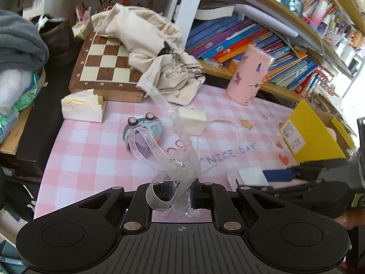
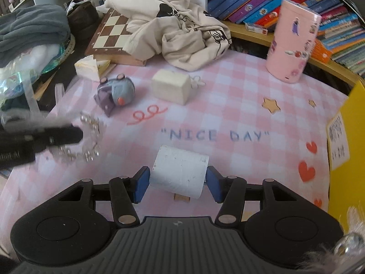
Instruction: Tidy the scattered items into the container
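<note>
My left gripper point(image 1: 180, 193) is shut on a clear ribbon bow with beads point(image 1: 170, 169), held above the pink checked mat; it also shows in the right wrist view point(image 2: 90, 137) at the left. My right gripper point(image 2: 178, 182) has its blue pads either side of a white block point(image 2: 180, 171) on the mat, touching or nearly so. The block also shows in the left wrist view point(image 1: 249, 175). A grey toy car point(image 2: 116, 90), point(image 1: 142, 126) and a cream block point(image 2: 172, 86), point(image 1: 190, 121) lie farther back. The yellow container point(image 2: 349, 150), point(image 1: 312, 134) stands at the right edge.
A pink cylinder tin point(image 2: 293, 41) stands at the back right. A chessboard point(image 1: 102, 66) under a cream cloth bag point(image 2: 175, 20) lies at the back. A white box point(image 1: 82, 107) sits at the mat's left corner. Book shelves point(image 1: 262, 41) run behind.
</note>
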Motion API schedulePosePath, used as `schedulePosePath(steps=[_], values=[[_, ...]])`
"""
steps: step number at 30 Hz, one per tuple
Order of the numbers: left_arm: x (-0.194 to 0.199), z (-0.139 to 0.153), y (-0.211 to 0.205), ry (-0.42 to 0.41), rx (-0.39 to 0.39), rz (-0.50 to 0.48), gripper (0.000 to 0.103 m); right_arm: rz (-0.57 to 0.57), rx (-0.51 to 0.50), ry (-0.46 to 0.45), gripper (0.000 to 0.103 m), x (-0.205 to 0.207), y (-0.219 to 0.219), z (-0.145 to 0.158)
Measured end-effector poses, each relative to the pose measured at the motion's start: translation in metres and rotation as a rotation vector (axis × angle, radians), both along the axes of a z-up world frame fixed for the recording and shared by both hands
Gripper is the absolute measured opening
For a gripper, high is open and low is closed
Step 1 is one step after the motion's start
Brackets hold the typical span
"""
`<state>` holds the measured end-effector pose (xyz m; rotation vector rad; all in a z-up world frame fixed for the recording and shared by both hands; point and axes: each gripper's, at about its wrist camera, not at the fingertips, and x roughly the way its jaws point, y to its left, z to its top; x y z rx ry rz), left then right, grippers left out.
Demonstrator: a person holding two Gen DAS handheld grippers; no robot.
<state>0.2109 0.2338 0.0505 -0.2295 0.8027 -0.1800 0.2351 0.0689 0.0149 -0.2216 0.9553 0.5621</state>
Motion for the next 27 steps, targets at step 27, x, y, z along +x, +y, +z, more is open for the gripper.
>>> schedulePosePath(steps=[27], values=[[-0.039,0.039,-0.051,-0.079,0.058,-0.216,0.013,-0.070,0.046,-0.079,0.052,-0.085,-0.056,0.030]])
